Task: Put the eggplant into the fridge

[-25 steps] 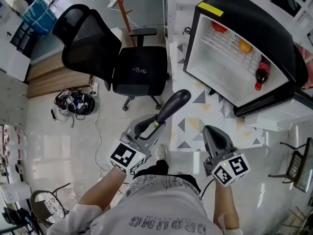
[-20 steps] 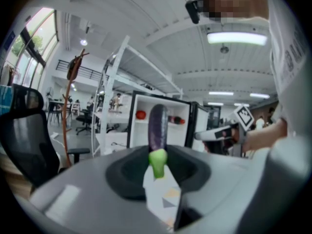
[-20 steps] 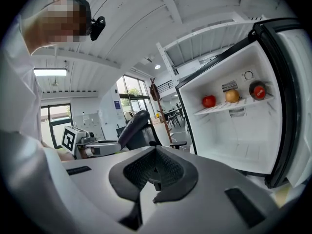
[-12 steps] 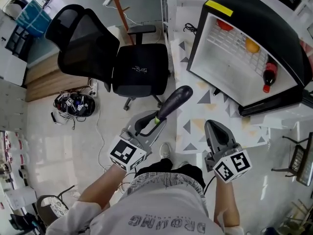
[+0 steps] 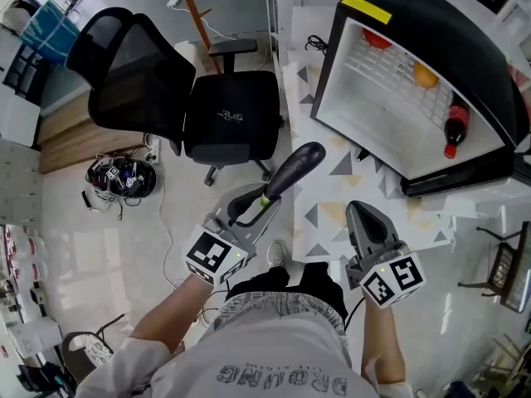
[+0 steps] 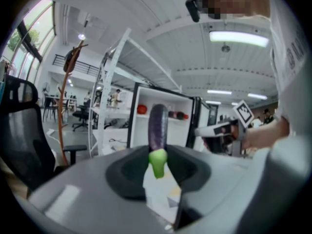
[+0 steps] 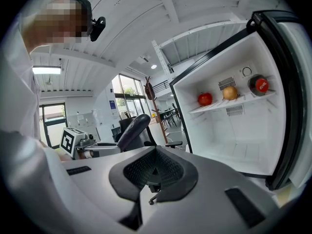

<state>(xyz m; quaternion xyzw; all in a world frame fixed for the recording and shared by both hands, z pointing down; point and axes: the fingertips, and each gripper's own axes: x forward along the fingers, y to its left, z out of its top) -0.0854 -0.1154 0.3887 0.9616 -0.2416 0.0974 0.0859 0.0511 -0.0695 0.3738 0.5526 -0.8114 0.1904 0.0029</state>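
The left gripper's [image 6: 157, 165] matte black pads are clenched on the eggplant's [image 6: 157, 125] waxy green stem end. The glossy, dark purple, club-shaped body sticks straight out beyond the jaws, held in the air. In the head view the eggplant [image 5: 291, 171] points toward 1 o'clock from the left gripper [image 5: 260, 203], short of the fridge [image 5: 455, 33] and not touching it.

The right gripper's [image 7: 153, 173] ribbed black pads are pressed together with nothing between them; it hangs at 3 o'clock of the left one, well apart.

The fridge is a boxy black shell with a smooth white lining, its door open. On its white wire shelf [image 5: 390, 66] sit a round red tomato [image 5: 375, 41], an orange [image 5: 425, 76] and a dark, red-capped bottle [image 5: 450, 131]. A mesh-backed black office chair [image 5: 224, 114] stands at 11 o'clock.
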